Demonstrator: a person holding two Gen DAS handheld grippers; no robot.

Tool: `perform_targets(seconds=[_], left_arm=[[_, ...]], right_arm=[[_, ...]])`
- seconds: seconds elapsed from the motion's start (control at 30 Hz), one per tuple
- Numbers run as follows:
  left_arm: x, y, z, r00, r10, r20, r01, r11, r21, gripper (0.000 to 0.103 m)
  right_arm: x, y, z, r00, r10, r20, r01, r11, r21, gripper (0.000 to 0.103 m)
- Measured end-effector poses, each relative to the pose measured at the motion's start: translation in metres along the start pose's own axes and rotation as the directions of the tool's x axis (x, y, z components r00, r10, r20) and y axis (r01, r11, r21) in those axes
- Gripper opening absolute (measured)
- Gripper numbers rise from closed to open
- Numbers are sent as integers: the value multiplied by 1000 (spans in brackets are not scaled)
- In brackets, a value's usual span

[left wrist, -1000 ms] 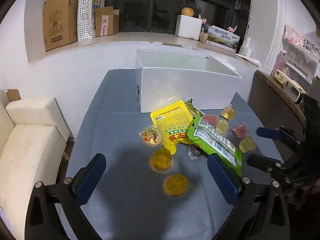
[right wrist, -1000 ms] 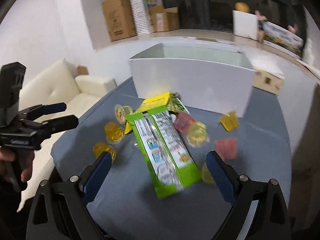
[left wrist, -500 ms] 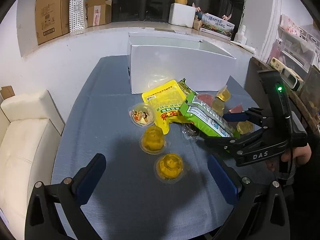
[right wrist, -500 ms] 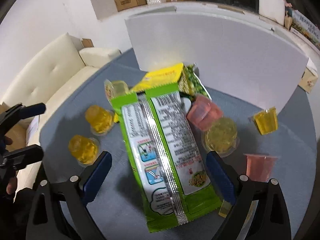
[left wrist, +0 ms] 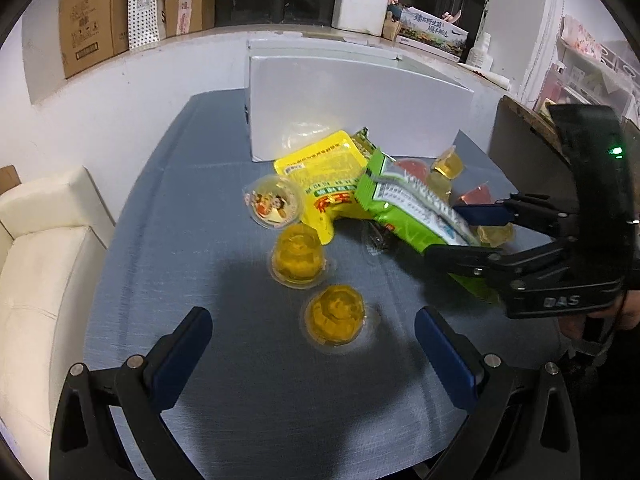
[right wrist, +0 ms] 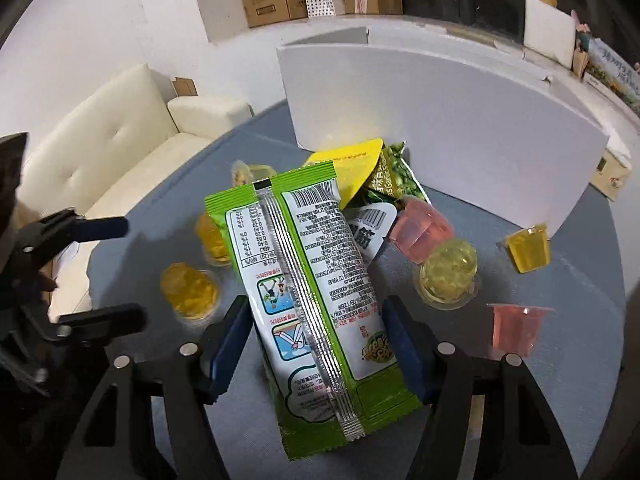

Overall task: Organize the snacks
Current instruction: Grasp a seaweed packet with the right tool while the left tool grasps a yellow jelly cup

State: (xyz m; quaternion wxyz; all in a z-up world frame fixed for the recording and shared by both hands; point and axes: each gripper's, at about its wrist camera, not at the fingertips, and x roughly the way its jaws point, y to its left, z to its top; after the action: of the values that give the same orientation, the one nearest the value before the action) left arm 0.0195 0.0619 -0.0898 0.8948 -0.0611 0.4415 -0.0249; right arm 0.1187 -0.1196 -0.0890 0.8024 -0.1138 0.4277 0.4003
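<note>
My right gripper [right wrist: 316,340] is shut on the green snack packet [right wrist: 312,280] and holds its near end; the packet [left wrist: 404,208] is tilted up off the blue table. Under it lie a yellow packet [left wrist: 320,168] and a dark green packet [right wrist: 394,184]. Orange jelly cups [left wrist: 336,314] sit in front of my open, empty left gripper [left wrist: 312,348]. Pink and yellow jelly cups [right wrist: 448,268] lie at the right. The white box [left wrist: 352,104] stands behind the snacks.
A white sofa [left wrist: 36,264] is left of the table [left wrist: 160,216]. A ledge with cardboard boxes [left wrist: 88,16] runs behind the white box. A dark cabinet [left wrist: 516,136] stands at the right. A lidded fruit cup [left wrist: 272,202] sits beside the yellow packet.
My right gripper has closed in from the right and shut on the green packet, lifting its end. My left gripper has moved closer to the orange jelly cups.
</note>
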Motion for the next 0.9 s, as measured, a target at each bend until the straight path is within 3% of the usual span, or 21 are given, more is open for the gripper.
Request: perform_targets(seconds=[0.33, 0.4, 0.47, 0.63, 0.9], left_arm=[[27, 3, -4, 1000, -8, -25, 8, 1000, 2, 101], [27, 6, -4, 1000, -26, -13, 25, 1000, -11, 78], [31, 8, -4, 999, -41, -20, 40, 999, -15, 43], [26, 4, -6, 998, -67, 11, 67, 998, 4, 37], [-2, -3, 1, 989, -123, 78, 121, 992, 29, 37]], right_arm=[[-54, -8, -22, 992, 14, 129, -32, 990, 134, 71], [-51, -7, -23, 992, 16, 129, -34, 989, 144, 72], [-47, -9, -26, 992, 23, 126, -43, 986, 160, 72], [-39, -7, -25, 991, 30, 127, -52, 984, 170, 72], [-44, -7, -21, 986, 20, 168, -50, 983, 179, 72]])
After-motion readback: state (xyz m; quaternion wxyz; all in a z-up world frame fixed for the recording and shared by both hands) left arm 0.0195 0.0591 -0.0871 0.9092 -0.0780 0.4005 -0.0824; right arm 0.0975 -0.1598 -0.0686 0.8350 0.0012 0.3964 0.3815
